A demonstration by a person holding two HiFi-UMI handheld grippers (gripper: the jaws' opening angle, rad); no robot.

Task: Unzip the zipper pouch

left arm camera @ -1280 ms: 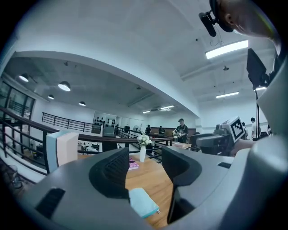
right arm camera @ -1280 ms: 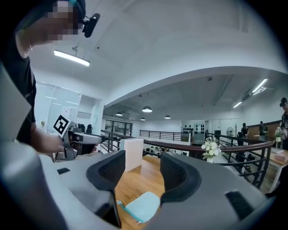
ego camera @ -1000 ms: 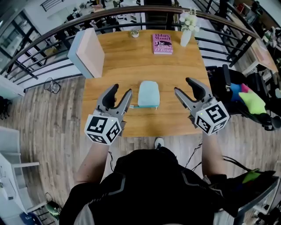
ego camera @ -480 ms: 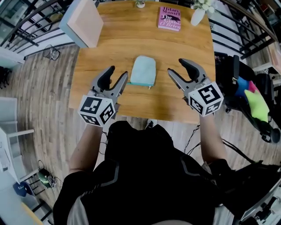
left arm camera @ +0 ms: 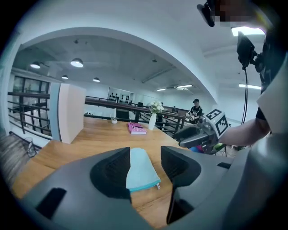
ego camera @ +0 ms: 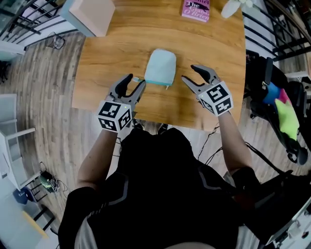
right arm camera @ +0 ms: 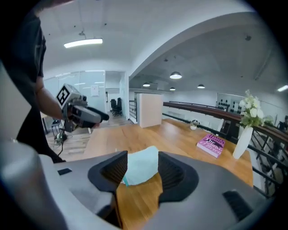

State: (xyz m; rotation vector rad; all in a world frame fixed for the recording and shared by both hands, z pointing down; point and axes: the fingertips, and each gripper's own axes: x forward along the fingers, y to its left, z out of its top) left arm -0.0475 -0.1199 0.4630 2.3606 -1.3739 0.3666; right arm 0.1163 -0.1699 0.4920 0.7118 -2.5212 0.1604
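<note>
– Both grippers have come down since a second ago: the left gripper [ego camera: 135, 81] and the right gripper [ego camera: 189, 73] were held up in front of the person and are now low over the table [ego camera: 112, 48], one on each side of the pouch's near end.

– And the zipper pouch [ego camera: 160, 67] itself?

– It hasn't moved. It lies flat in the middle of the wood with its teal zipper edge [ego camera: 151, 82] turned toward the person, which I think is why both hands approach from this side.

– Is either gripper holding anything?

– No. The left one's jaws are spread, just beside the pouch's left corner, and the pouch only shows beyond the gap. The right one's jaws have just been closing a little but are still apart. Nothing is between them, and that gripper is clear of the fabric.

– Why flank it like that?

– The zipper pull [ego camera: 167, 86] sits at the right end. My guess is the right gripper goes for the pull while the left pins the other corner so the pouch doesn't slide.

– Anything in the way?

– No. The pink book [ego camera: 195, 10] is well apart, at the far edge.
</note>
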